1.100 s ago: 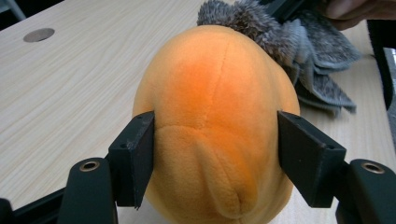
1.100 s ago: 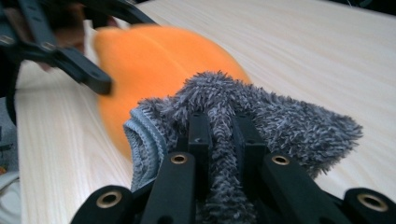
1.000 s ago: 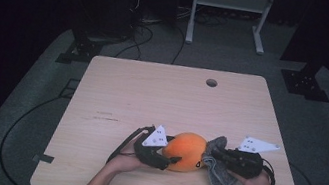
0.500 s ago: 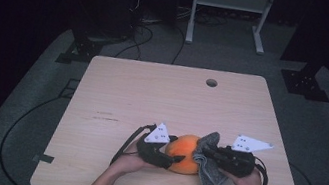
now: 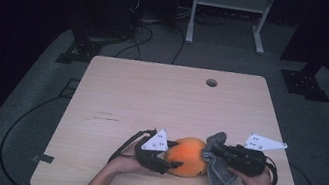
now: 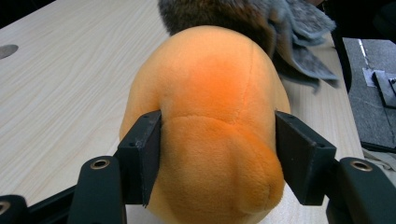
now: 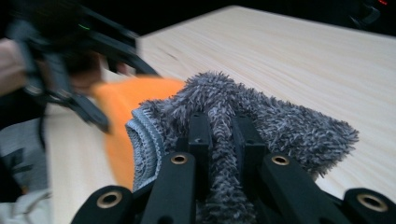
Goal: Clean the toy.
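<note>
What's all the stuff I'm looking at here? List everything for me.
plush toy: one, orange, near edge of the table, between the two grippers
cloth: one, grey, fluffy, against the toy's right side
table: one, light wood, with a round hole near its far edge
metal frame: one, white, on the floor beyond the table
cables: several, black, on the grey floor
left gripper: one, black, jaws pressing the plush toy's sides, having just closed further
right gripper: one, black, shut on the cloth
hands: two, at the near edge
</note>
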`<state>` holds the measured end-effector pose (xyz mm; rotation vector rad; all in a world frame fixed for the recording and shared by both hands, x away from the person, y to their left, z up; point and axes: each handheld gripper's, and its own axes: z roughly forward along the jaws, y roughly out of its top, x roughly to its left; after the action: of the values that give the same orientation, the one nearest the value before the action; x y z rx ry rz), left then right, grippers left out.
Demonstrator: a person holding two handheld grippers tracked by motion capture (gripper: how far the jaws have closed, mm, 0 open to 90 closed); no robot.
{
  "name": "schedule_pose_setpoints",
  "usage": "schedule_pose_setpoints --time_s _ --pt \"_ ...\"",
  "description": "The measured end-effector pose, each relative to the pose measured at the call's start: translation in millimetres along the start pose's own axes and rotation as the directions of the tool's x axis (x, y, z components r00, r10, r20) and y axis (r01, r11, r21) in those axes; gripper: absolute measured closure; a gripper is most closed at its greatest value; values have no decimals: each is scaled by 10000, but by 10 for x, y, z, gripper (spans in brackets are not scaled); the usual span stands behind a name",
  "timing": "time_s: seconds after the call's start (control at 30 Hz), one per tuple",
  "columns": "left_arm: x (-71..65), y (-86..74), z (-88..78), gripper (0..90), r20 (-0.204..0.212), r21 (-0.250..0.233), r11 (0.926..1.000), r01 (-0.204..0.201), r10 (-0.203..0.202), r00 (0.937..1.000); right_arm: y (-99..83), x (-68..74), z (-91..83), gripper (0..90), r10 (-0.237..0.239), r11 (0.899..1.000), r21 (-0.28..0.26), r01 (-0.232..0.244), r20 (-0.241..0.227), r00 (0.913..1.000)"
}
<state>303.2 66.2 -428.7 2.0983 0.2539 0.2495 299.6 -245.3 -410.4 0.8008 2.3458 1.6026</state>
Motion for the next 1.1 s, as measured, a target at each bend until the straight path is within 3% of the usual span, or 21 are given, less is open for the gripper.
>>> schedule_pose_setpoints --time_s 0.1,0.2,0.23,0.27,0.3,0.37,0.4,0.43,0.47,0.5,0.57,0.6,0.63,0.7,0.73,0.77,0.9,0.97,1.1 --pt "9 -9 -14 366 17 87 10000 45 -45 10000 -4 62 96 796 -355 9982 472 360 -114 9993" --pt "20 -15 -24 364 -21 45 9998 182 -182 9998 -76 20 120 796 -59 9987 501 68 -187 9998" --pt "38 -17 -30 356 -11 26 9997 234 -234 9997 -132 -36 97 796 -25 9969 785 16 108 9999" --pt "38 -17 -30 356 -11 26 9997 234 -234 9997 -132 -36 97 796 -25 9969 785 16 108 9999" --pt "40 -21 -31 356 7 6 9997 239 -239 9997 -196 -110 62 796 312 9938 1057 -335 233 9992" --pt "32 -18 -30 356 38 -17 9998 193 -193 9998 -209 -134 44 797 320 9918 1223 -361 358 9988" --pt "24 -14 -28 358 86 -12 9999 104 -103 9999 -202 -147 21 797 268 9920 1222 -315 402 9988" --pt "4 4 -14 359 144 -11 9999 -160 160 9998 -112 -115 -21 797 224 9975 664 -238 222 9995" --pt "4 4 -14 358 144 -11 9999 -160 160 9998 -112 -115 -21 797 224 9975 664 -238 222 9995" --pt "-18 17 -1 354 185 -41 9996 -291 292 9994 22 -16 -6 796 -61 9999 84 64 -355 9994" --pt "-37 37 6 316 181 -21 9990 -456 456 9988 52 23 21 797 -241 9996 137 247 -416 9988" --pt "-26 53 6 316 85 77 9998 -184 184 9998 71 68 71 796 -483 9981 364 498 -415 9980" --pt "-1 63 10 224 -77 234 9996 181 -179 9998 47 107 144 796 -677 9955 643 697 -321 9972" --pt "66 62 39 123 -241 663 9917 1099 -1086 9938 1 88 158 797 -463 9970 604 483 -347 9983" --pt "79 50 51 130 -120 555 9880 1441 -1437 9896 -11 79 144 797 -435 9968 655 453 -290 9986" --pt "77 39 48 191 9 413 9890 1419 -1421 9899 -25 68 126 797 -429 9966 698 444 -231 9988" --pt "21 92 31 337 -417 194 9973 708 -700 9967 -50 0 34 797 -412 9938 1038 390 191 9990" --pt "-2 120 21 365 -481 65 9995 315 -311 9984 1 29 -20 797 -564 9954 797 536 330 9979" --pt "-109 178 50 375 -395 187 9961 -865 872 9954 221 259 3 797 -1285 9915 176 1287 -169 9916"
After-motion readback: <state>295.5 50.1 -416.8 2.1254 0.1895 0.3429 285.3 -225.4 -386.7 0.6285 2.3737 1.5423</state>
